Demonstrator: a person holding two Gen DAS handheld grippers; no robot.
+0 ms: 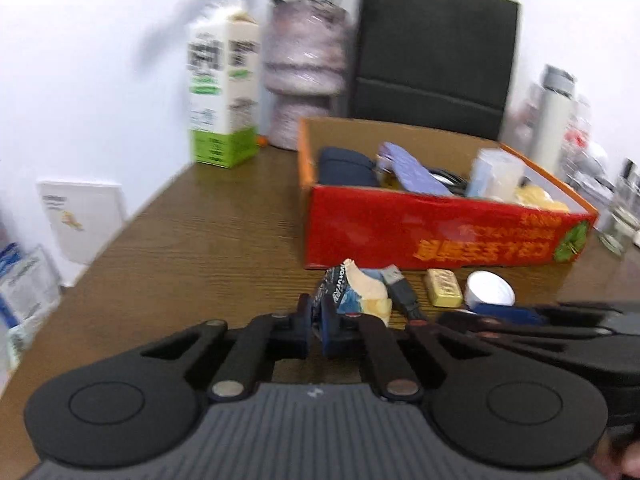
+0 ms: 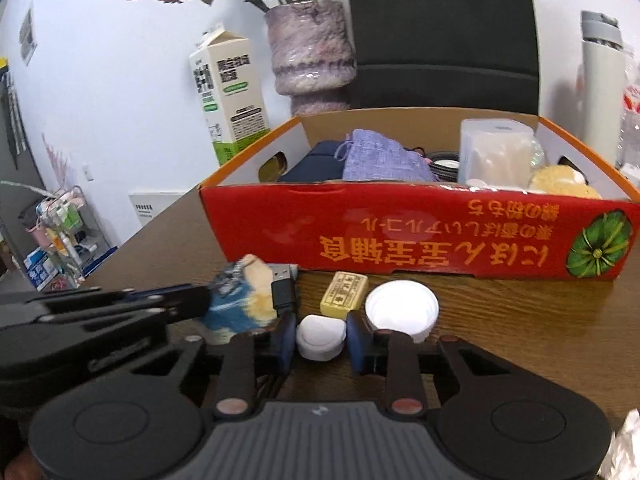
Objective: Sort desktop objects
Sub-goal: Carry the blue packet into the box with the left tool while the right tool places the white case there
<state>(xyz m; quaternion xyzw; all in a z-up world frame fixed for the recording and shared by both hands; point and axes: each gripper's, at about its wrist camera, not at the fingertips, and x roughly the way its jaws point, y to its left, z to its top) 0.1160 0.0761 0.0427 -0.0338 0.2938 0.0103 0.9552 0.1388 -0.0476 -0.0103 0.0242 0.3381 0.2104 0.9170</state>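
While my left gripper [image 1: 316, 320] pinches the crinkly snack packet [image 1: 356, 292] before the red box [image 2: 400, 232], my right gripper [image 2: 320, 336] brackets, half-open, a small white case [image 2: 320, 336]; light, slippery, grip its flanks.

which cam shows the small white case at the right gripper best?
Right wrist: the white case sits sharp and centred between the right gripper's open fingers. Left wrist shows nothing clear of it; the right gripper's arm blocks that spot.

Red box [image 2: 420, 236] wall directly ahead of tongs
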